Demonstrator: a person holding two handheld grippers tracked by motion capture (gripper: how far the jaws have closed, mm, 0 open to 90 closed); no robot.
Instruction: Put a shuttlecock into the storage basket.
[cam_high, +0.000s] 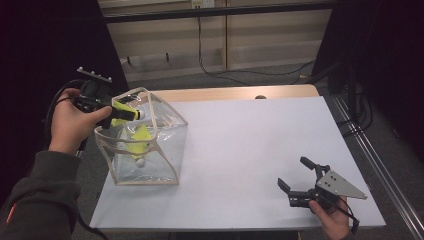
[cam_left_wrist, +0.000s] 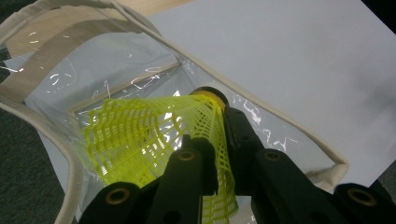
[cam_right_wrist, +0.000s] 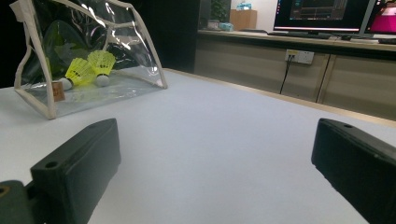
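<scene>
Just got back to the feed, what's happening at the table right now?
The left gripper is shut on a yellow shuttlecock, holding it at the open mouth of the clear bag standing on the left side of the white table. Two more yellow shuttlecocks already lie inside the bag. The right gripper rests low over the table's near right part, jaws open with nothing between them.
</scene>
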